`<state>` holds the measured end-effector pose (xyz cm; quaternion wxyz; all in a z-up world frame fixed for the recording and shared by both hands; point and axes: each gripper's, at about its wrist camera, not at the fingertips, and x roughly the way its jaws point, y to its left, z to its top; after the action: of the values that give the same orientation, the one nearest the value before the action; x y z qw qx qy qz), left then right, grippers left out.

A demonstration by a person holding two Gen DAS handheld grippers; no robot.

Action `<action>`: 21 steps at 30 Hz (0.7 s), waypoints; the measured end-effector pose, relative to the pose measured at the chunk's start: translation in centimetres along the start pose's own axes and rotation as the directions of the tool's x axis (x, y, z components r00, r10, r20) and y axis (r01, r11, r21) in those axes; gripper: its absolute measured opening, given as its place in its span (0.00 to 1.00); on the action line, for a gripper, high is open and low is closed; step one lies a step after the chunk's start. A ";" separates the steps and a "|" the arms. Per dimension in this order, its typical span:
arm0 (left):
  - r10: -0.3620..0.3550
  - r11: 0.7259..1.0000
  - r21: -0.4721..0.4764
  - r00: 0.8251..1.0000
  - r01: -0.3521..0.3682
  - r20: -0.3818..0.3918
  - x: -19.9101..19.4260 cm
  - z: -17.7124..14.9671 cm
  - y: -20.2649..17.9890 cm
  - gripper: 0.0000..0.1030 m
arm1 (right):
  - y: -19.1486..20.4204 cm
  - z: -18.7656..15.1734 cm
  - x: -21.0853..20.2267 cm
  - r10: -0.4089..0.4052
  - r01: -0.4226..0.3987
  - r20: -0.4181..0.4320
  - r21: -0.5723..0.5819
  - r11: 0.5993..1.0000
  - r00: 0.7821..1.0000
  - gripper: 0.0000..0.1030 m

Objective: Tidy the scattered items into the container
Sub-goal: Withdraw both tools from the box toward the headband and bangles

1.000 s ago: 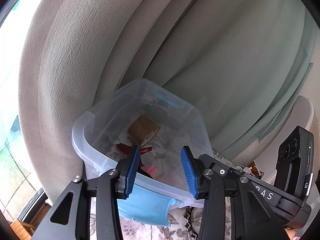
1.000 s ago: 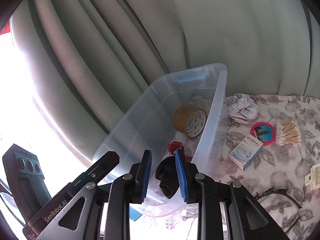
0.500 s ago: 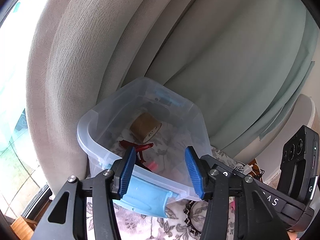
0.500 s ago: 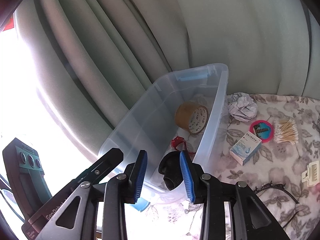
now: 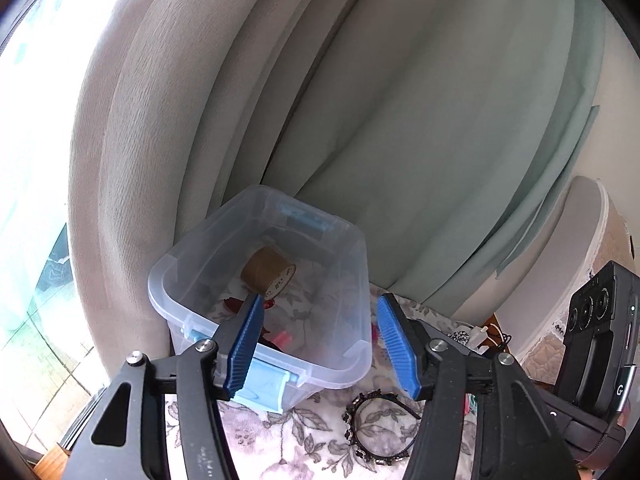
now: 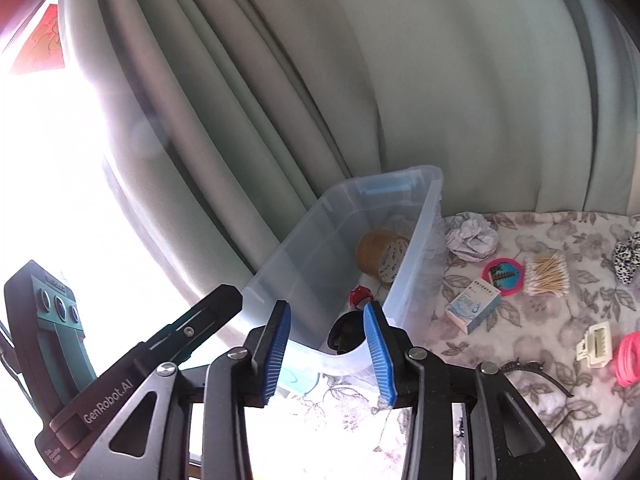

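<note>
"GenRobot.AI" | left tool's body (image 6: 105, 399) || "G" | right tool's body (image 5: 619, 390)

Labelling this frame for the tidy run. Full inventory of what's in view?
container: 1, clear with blue latches, on the floral cloth by the curtain
tape roll: 1, brown, inside container
red item: 1, inside container, kind unclear
black item: 1, inside container, near end
crumpled paper: 1, white, on cloth beside container
round case: 1, pink, on cloth
cotton swabs: 1 bundle, wooden
small box: 1, white and blue
hair clip: 1, cream
hair ties: pink, right edge
headband: 1, black, before container
left tool: 1, blue pads, open, empty
right tool: 1, blue pads, open, empty
</note>
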<state>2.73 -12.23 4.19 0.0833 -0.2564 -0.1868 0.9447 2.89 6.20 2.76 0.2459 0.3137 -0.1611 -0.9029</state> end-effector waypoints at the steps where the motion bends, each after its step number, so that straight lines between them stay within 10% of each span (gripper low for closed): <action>1: -0.004 1.000 0.012 1.000 0.004 0.004 -0.4 0.0 -0.6 0.59 | -0.3 0.0 -0.7 -0.002 0.002 0.013 0.007 1.000 1.000 0.43; 21: -0.059 0.971 0.221 0.985 0.094 -0.161 2.8 -4.6 -12.1 0.59 | -11.8 -0.6 -13.1 -0.189 0.129 0.225 0.258 0.958 0.956 0.45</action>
<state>3.44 0.96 4.06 0.1628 -0.3094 -0.0801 0.9334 8.21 23.00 3.48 0.1099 0.2379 -0.2727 -0.9257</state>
